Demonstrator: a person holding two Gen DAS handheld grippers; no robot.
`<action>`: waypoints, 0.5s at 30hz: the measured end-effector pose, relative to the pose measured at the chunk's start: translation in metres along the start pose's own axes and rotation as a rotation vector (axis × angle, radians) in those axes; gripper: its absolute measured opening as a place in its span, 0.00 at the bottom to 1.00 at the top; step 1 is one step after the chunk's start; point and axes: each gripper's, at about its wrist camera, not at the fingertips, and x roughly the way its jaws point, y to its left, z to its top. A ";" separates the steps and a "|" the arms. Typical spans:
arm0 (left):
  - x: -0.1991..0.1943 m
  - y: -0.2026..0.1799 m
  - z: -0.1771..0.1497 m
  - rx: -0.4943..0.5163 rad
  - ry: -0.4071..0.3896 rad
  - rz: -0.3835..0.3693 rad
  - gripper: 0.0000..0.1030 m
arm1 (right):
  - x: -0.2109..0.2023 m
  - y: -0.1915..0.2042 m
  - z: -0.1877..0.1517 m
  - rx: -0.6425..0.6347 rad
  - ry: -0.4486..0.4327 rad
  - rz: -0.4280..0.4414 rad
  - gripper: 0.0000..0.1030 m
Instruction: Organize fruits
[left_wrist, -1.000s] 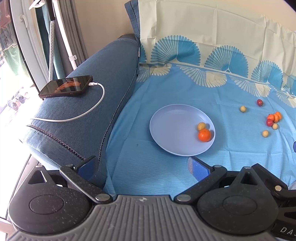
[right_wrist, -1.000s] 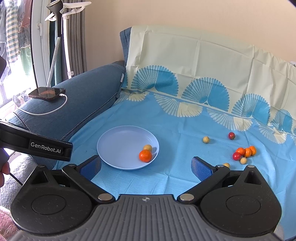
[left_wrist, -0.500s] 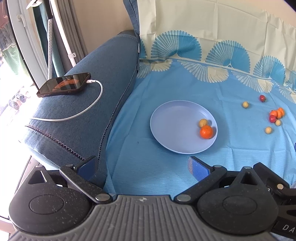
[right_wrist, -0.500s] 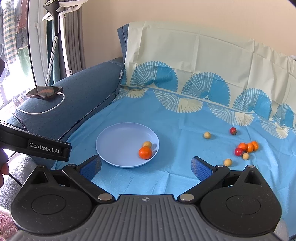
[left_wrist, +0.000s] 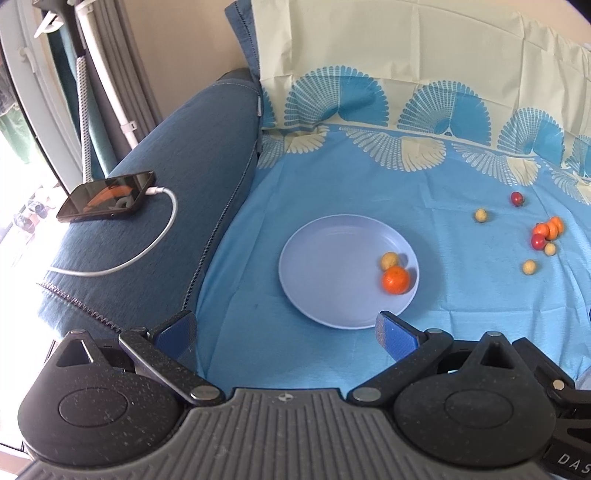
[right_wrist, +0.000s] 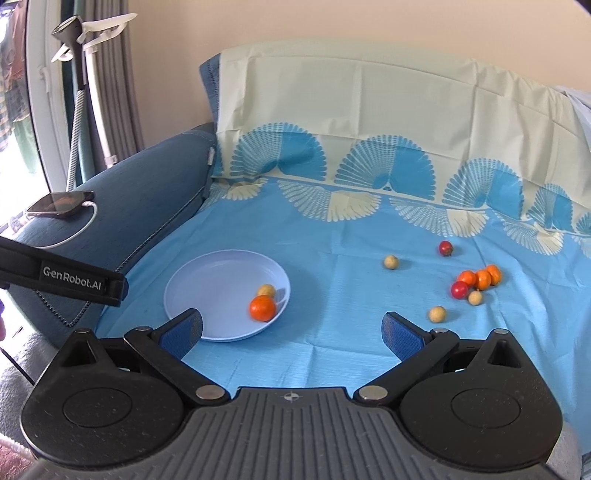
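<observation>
A lilac plate (left_wrist: 325, 258) (right_wrist: 207, 280) lies on the blue sheet and holds an orange (left_wrist: 395, 279) (right_wrist: 262, 308) and a small yellow fruit (left_wrist: 389, 260) (right_wrist: 266, 290). To its right lie loose fruits: a cluster of oranges (right_wrist: 480, 277) (left_wrist: 549, 228) with a red fruit (right_wrist: 459, 289), several yellow fruits (right_wrist: 437, 314) (right_wrist: 390, 261) and a second red fruit (right_wrist: 446, 247) (left_wrist: 517, 198). My left gripper (left_wrist: 286, 332) is open and empty, above the plate's near edge. My right gripper (right_wrist: 291, 332) is open and empty, between plate and cluster.
A phone (left_wrist: 107, 195) on a white charging cable (left_wrist: 147, 251) lies on the blue sofa arm (left_wrist: 177, 177) at the left. A patterned sheet (right_wrist: 369, 122) covers the sofa back. The left gripper's body (right_wrist: 62, 280) reaches in at the right wrist view's left edge.
Both grippers have shifted a little; the right view has swung right and nearer the sheet, so the loose fruits sit closer. Both stay open and empty. The fruits have not moved.
</observation>
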 end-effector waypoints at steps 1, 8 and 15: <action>0.001 -0.003 0.002 0.003 0.003 -0.004 1.00 | 0.001 -0.004 0.000 0.009 0.000 -0.005 0.99; 0.009 -0.033 0.019 0.049 0.008 -0.040 1.00 | 0.009 -0.039 -0.004 0.082 -0.010 -0.083 0.99; 0.036 -0.092 0.045 0.113 0.061 -0.112 1.00 | 0.023 -0.105 -0.013 0.198 -0.025 -0.236 0.99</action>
